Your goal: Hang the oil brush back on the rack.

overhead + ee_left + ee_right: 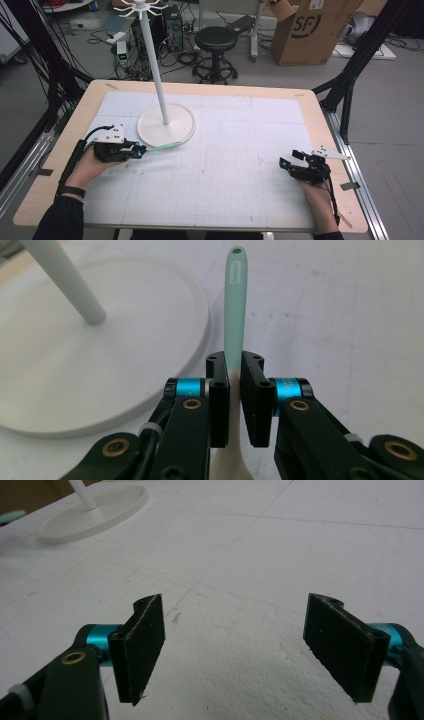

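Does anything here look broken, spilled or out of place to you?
Nothing looks broken or spilled. The left gripper is shut on a mint-green utensil beside the white stand's base. The right gripper is open over the white mat, whose surface is only scuffed and marked.

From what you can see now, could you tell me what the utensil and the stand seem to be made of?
Utensil: probably silicone or soft plastic, matte mint green fading to cream, with a moulded hanging hole. Stand: smooth white finish on base and pole, likely painted metal or plastic; I can't tell which.
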The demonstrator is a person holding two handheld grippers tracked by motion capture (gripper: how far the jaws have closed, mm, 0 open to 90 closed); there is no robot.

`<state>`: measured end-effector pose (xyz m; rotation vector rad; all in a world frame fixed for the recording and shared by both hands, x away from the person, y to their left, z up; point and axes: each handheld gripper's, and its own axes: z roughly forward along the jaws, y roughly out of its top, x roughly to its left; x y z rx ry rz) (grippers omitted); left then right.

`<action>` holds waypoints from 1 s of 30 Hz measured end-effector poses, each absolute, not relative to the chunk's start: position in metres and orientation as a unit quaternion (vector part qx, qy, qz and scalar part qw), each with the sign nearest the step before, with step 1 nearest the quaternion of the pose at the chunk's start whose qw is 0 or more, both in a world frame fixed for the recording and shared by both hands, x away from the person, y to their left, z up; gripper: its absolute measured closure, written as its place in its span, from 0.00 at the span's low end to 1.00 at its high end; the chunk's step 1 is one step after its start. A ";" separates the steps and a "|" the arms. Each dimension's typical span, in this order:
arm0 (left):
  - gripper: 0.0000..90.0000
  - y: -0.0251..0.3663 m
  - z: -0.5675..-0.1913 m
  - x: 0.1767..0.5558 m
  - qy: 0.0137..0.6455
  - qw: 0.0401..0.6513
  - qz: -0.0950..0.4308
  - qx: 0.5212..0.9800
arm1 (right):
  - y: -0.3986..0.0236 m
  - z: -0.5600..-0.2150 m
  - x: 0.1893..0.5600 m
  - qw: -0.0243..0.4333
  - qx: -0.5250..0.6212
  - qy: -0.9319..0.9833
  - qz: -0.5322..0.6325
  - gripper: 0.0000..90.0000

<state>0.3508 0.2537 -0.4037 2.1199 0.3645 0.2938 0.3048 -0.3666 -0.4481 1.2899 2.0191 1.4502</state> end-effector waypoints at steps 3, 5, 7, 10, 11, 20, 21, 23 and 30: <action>0.92 0.260 -0.394 0.346 0.160 0.497 0.123 0.844 | -0.367 -0.448 0.305 0.169 0.454 0.710 0.510 0.27; 0.92 0.265 -0.388 0.343 0.166 0.515 0.128 0.831 | -0.367 -0.448 0.305 0.168 0.456 0.710 0.510 0.27; 0.92 0.270 -0.382 0.340 0.173 0.530 0.131 0.820 | -0.367 -0.448 0.305 0.169 0.455 0.710 0.510 0.27; 0.92 0.277 -0.373 0.336 0.188 0.551 0.138 0.802 | -0.367 -0.448 0.305 0.169 0.455 0.710 0.510 0.27; 0.92 0.280 -0.370 0.334 0.194 0.557 0.138 0.796 | -0.367 -0.448 0.305 0.169 0.455 0.710 0.510 0.27; 0.92 0.297 -0.338 0.325 0.226 0.571 0.165 0.772 | -0.367 -0.448 0.305 0.169 0.455 0.710 0.510 0.27; 0.92 0.298 -0.334 0.324 0.227 0.572 0.171 0.769 | -0.367 -0.448 0.305 0.170 0.455 0.710 0.510 0.27; 0.92 0.300 -0.325 0.322 0.233 0.577 0.182 0.761 | -0.367 -0.448 0.305 0.169 0.455 0.710 0.510 0.27; 0.92 0.305 -0.296 0.317 0.241 0.589 0.219 0.740 | -0.367 -0.448 0.305 0.170 0.455 0.710 0.510 0.27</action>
